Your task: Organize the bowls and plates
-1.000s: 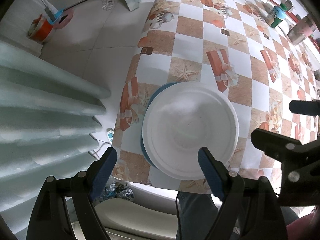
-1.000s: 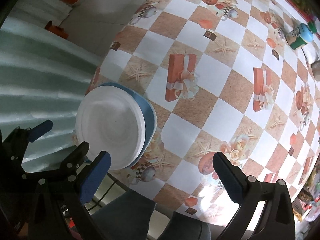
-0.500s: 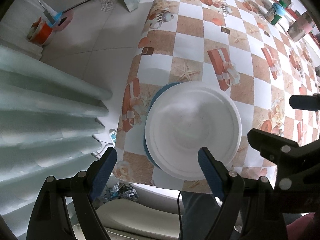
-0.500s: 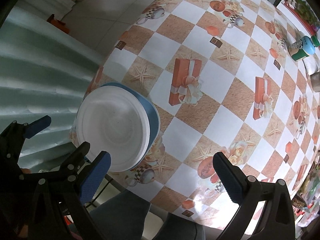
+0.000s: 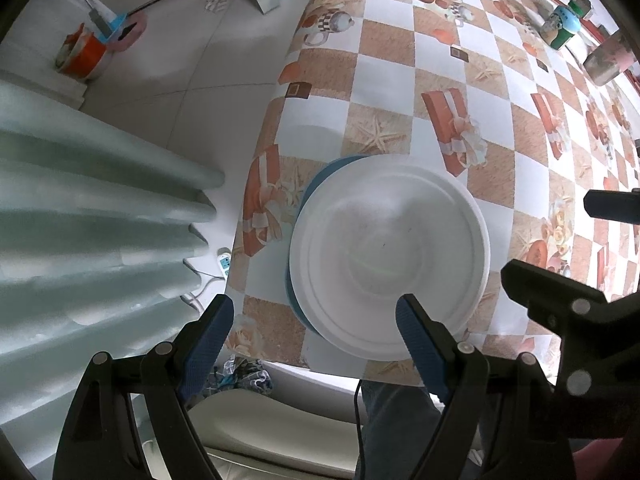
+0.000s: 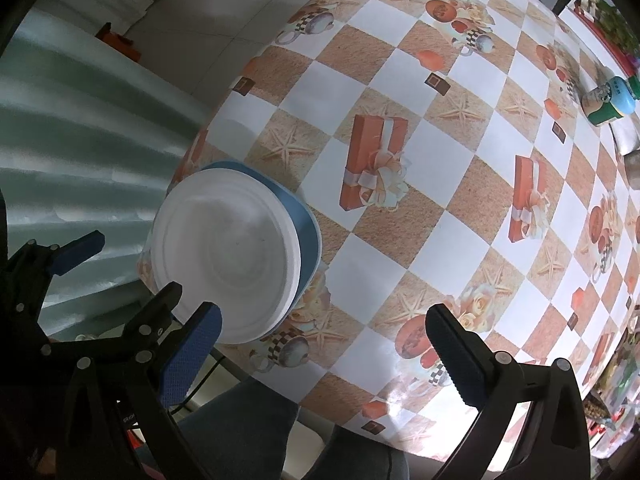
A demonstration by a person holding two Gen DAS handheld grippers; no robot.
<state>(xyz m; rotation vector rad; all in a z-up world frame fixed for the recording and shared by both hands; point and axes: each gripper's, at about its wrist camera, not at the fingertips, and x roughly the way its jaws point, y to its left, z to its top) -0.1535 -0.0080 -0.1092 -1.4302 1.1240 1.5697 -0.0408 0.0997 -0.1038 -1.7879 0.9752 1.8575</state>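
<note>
A white plate [image 5: 390, 258] lies on top of a blue plate [image 5: 316, 184] near the table's front left corner. Only the blue plate's rim shows. Both also show in the right wrist view, the white plate [image 6: 228, 256] over the blue plate [image 6: 308, 240]. My left gripper [image 5: 310, 326] is open and empty, held above the stack's near edge. My right gripper [image 6: 320, 338] is open and empty, above the table to the right of the stack. The right gripper's frame shows at the right edge of the left wrist view [image 5: 560, 308].
The checkered tablecloth [image 6: 440, 168] covers the table. A green and blue cup [image 6: 608, 100] and a metal cup [image 5: 608, 60] stand at the far right. A pale curtain [image 5: 80, 220] hangs left of the table. Buckets [image 5: 80, 52] stand on the floor.
Both grippers have drawn back and up a little from the stacked plates. The plates have not moved. Both grippers stay open.
</note>
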